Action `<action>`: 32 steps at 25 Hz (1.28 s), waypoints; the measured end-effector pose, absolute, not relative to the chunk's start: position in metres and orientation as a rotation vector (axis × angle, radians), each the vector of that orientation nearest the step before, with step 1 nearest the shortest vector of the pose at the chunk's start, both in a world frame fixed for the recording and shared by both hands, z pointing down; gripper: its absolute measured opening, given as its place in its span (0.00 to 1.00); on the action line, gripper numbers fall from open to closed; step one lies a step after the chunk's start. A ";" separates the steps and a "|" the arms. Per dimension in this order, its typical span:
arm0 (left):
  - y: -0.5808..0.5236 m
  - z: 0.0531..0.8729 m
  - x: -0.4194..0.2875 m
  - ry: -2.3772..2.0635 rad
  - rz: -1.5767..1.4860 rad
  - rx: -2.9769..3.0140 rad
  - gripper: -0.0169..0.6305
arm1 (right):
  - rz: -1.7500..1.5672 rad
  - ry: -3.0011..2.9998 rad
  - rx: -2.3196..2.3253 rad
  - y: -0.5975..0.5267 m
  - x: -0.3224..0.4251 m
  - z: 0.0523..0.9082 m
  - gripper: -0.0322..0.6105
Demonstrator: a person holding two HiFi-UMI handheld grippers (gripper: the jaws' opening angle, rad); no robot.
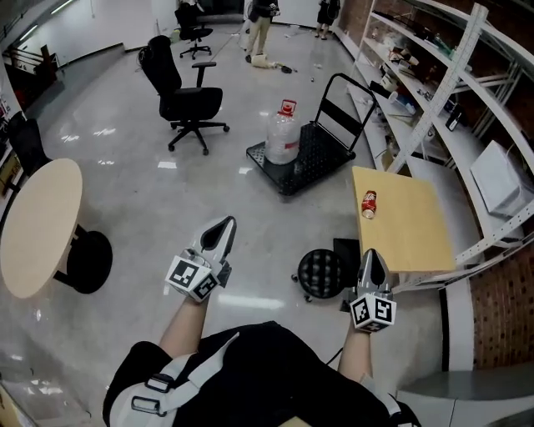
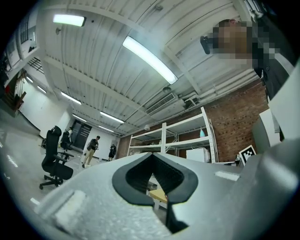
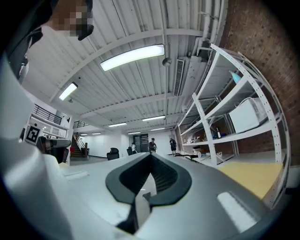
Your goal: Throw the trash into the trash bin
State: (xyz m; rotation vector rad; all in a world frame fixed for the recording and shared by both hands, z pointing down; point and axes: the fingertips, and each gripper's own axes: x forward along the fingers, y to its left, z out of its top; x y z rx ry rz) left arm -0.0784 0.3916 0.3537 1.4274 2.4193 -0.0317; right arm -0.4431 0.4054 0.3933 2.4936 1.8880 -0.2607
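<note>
Wooden table [image 1: 410,227] | red can [image 1: 368,203] lying on its side | left gripper [image 1: 226,223], right gripper [image 1: 372,254] closed, empty

To your left, the round table [image 1: 37,225] is cut by the head view's edge. The people [image 1: 261,25] far ahead lose their heads at the top. The print on the can [image 1: 368,203] is too small to read.

We see a glossy grey floor [image 1: 125,192]. On it stand a square wooden table [image 1: 409,238], a round table [image 1: 42,225] at the left, a black chair [image 1: 185,100] and a black cart [image 1: 321,154] carrying a water jug [image 1: 283,133]. A red can [image 1: 369,203] lies on its side near the square table's left edge. A round black bin [image 1: 320,273] sits on the floor just beside that table.
</note>
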 end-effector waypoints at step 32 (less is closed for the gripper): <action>0.492 0.426 -0.342 2.716 0.178 1.124 0.03 | -0.040 2.215 2.373 0.419 -0.659 0.468 0.06</action>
